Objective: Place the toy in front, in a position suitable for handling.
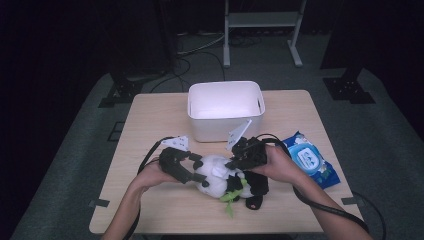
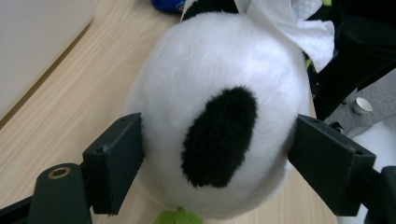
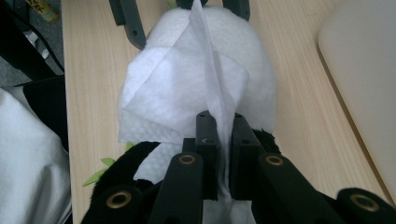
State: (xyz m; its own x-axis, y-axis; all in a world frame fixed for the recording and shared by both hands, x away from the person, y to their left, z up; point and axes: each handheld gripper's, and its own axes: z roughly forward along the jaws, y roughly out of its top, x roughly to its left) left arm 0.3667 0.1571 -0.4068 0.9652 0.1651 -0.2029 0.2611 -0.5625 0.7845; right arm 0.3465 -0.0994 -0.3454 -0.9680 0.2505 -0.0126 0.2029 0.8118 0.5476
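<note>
A black-and-white panda plush (image 1: 212,179) lies on the wooden table (image 1: 150,120), just in front of its middle. My left gripper (image 1: 192,175) grips the plush's head from the left. In the left gripper view its jaws press both sides of the white head (image 2: 224,70), around a black patch. My right gripper (image 1: 235,162) comes in from the right, shut on a white wipe (image 3: 177,88) that drapes over the plush's head (image 3: 261,79). The same wipe (image 2: 299,23) shows beyond the head in the left gripper view.
A white plastic bin (image 1: 225,127) stands open just behind the plush. A blue pack of wet wipes (image 1: 310,159) lies to the right of my right hand. Green felt leaves (image 1: 229,197) stick out of the plush toward the front edge.
</note>
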